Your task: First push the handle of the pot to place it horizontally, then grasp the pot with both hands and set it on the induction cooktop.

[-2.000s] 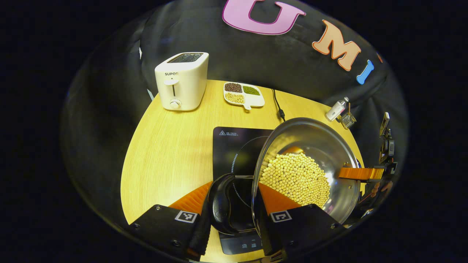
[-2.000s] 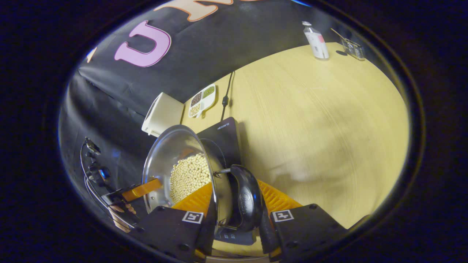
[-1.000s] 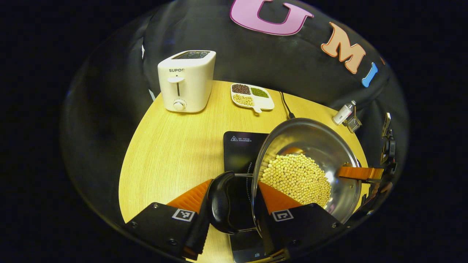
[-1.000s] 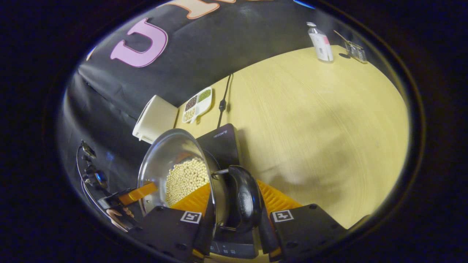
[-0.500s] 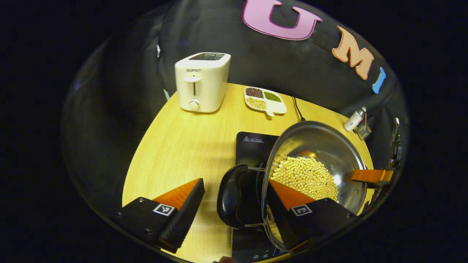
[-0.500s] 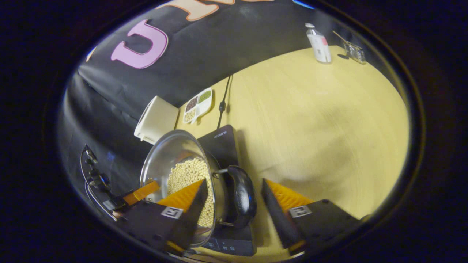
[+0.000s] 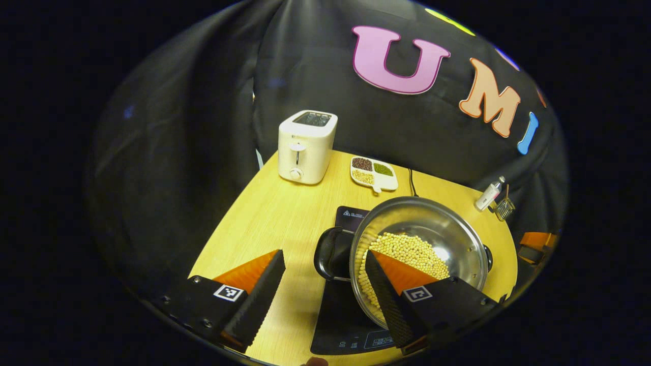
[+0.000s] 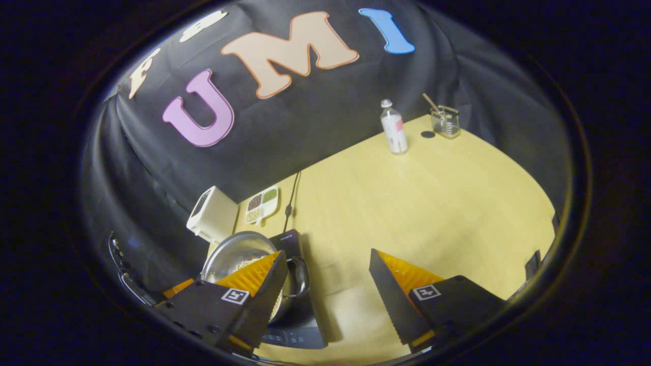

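Pot [image 7: 422,249] sat on the cooktop [image 7: 346,325], both my grippers [image 7: 325,292] [image 8: 325,292] spread and empty; I judged lifting straight clear of the nine-o'clock handle [image 7: 328,252] safest.

**Where my two cameras look**

My left gripper view looks down and forward from above the near-left part of the pale wooden tabletop [image 7: 285,218], facing the black cloth wall, with the steel pot of yellow beans [image 7: 419,254] close below. My right gripper view sits higher and farther right, tilted, facing the same wall across open tabletop [image 8: 432,203]. Both share the pot [image 8: 236,254], the black induction cooktop [image 7: 346,315], the white toaster [image 7: 306,146] and the divided white dish [image 7: 374,172].
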The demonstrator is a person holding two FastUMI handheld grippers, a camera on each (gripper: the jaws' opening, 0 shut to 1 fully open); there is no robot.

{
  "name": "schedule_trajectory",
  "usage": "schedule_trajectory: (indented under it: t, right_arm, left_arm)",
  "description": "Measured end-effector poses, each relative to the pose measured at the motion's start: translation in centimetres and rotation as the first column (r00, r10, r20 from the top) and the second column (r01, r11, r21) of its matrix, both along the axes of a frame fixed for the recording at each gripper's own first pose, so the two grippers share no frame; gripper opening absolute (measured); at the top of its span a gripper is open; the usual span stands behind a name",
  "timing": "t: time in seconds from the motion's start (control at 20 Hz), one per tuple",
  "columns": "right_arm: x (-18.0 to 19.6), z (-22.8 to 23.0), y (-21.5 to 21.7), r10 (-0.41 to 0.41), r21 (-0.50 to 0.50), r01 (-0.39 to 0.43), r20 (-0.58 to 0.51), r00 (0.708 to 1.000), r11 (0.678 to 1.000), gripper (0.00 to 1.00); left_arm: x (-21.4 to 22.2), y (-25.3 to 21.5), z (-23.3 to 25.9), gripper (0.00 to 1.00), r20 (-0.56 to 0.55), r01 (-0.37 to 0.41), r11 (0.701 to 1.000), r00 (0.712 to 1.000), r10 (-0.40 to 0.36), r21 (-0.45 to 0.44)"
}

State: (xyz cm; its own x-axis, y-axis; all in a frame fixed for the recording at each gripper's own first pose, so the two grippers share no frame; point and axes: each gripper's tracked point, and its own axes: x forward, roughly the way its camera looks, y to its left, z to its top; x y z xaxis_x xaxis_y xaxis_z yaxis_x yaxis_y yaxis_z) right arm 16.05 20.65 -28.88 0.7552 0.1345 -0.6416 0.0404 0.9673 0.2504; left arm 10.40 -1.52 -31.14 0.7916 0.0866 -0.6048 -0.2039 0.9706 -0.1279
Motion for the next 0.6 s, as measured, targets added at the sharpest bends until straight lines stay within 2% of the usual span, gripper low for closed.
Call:
schedule_trajectory:
  t: [0.3,0.35,0.5,0.6]
  right_arm:
    - [-0.5,6.5,-3.3,0.019,-0.020,-0.016,0.143,0.990,1.000,1.00]
    - [-0.6,8.0,-3.9,0.026,-0.015,-0.024,0.174,0.984,1.000,0.92]
    - [-0.3,13.0,-6.1,0.069,-0.010,-0.068,0.265,0.962,0.998,0.92]
    - [-0.5,15.6,-8.5,0.104,-0.045,-0.095,0.307,0.946,0.994,0.92]
  left_arm:
    - [-1.7,-4.3,6.9,0.97,0.138,-0.009,0.994,0.990,-0.006,0.108]
    - [-2.2,-5.4,8.4,0.97,0.168,-0.019,0.993,0.986,-0.001,0.119]
    - [-3.9,-9.2,12.4,0.97,0.240,-0.062,0.989,0.970,0.027,0.137]
    - [-5.0,-12.0,15.5,0.96,0.299,-0.096,0.985,0.953,0.049,0.144]
